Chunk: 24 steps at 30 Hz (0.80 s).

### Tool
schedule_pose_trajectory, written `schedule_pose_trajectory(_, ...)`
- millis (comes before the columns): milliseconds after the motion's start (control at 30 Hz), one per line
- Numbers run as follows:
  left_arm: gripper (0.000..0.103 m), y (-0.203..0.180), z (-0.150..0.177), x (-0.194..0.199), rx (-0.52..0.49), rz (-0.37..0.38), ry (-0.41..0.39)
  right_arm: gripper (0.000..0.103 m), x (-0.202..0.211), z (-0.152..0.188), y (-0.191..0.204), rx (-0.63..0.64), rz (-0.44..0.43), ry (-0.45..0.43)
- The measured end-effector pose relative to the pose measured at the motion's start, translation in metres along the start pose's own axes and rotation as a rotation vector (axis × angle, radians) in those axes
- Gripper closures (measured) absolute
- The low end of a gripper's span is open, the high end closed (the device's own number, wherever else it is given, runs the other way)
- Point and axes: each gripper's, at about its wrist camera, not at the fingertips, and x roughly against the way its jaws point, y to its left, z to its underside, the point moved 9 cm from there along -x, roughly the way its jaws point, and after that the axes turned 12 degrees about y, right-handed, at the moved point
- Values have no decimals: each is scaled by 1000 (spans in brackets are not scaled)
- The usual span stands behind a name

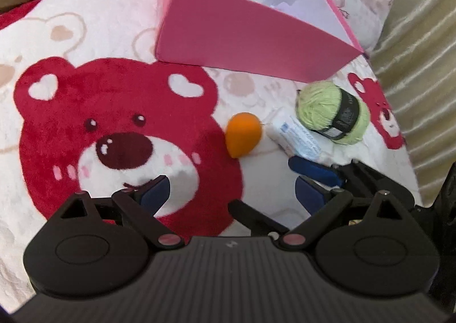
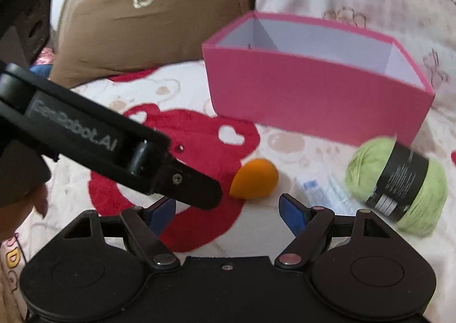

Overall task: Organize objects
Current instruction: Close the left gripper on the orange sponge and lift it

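Two hand-held grippers over a plush bear-print blanket, with three loose items and an open pink box awaiting sorting. The left gripper has its blue-padded jaws spread wide with nothing between them. The right gripper likewise stands open and empty, and it points toward an orange teardrop makeup sponge lying on the blanket just ahead of its fingertips.

To the sponge's right lies a flat white packet with blue print, and against it rests a skein of light green yarn wrapped in a black paper band. The box stands behind all three, near a brown cushion; its white interior shows a divider, though any contents are unclear.

Handling judgement: the sponge is probably very light, soft and springy, so a gentle pinch across its broad rounded belly should hold better than one at the tapered tip, which may squirt free. The yarn should be light and compressible; gripping across the banded middle likely avoids snagging loose strands. The packet looks thin and limp, and may need lifting by an edge.
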Motion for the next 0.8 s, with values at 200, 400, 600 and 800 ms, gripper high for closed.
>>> schedule_pose_trajectory(200, 10, -18, 2, 3, -128, -49, -113, 25, -7, -2, -8, -13, 69, -68)
schedule_pose_trajectory(400, 10, -24, -4, 4, -142, -49, -187, 26, -13, -3, -13, -17, 68, -75)
schedule_pose_trajectory(600, 11, -26, -13, -16, -104, 23, -180, 38, -27, -6, -13, 8, 73, -76)
schedule_pose_trajectory(800, 32, -16, -22, -36, -87, -57, -190, 45, -42, -5, -21, -59, 46, -31)
